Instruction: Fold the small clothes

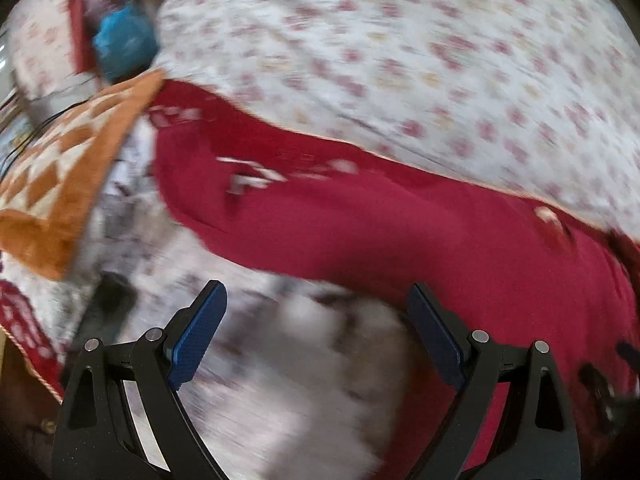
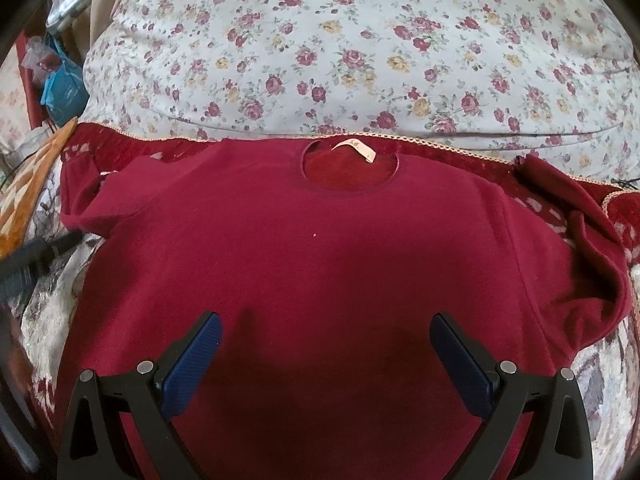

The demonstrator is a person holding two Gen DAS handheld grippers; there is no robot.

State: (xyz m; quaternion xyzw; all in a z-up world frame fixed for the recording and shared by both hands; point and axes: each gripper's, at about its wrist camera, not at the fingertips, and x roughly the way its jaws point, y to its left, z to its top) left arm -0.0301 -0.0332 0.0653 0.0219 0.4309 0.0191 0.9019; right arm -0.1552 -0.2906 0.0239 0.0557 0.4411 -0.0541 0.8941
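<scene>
Maroon T-shirt (image 2: 320, 248) spread flat, neckline and pale label (image 2: 358, 149) toward floral bedding (image 2: 340, 40), under right gripper (image 2: 326, 332) with jaws wide apart, empty; left gripper (image 1: 316, 300) likewise spread, empty, over pale patterned blanket (image 1: 280, 360) beside shirt's edge, view blurred.

Left gripper (image 1: 316, 300): matte black frame with two splayed arms, each with a triangular cutout near its outer edge and two round silver pivot pins on the upper linkage; textured blue pads (image 1: 198, 340) on the inner faces of both fingers. Right gripper (image 2: 326, 330): same build, with black arms, triangular cutouts outboard, paired silver pins, and blue cross-hatched pads (image 2: 192, 364) inboard. No lettering or cables visible on either frame.
</scene>
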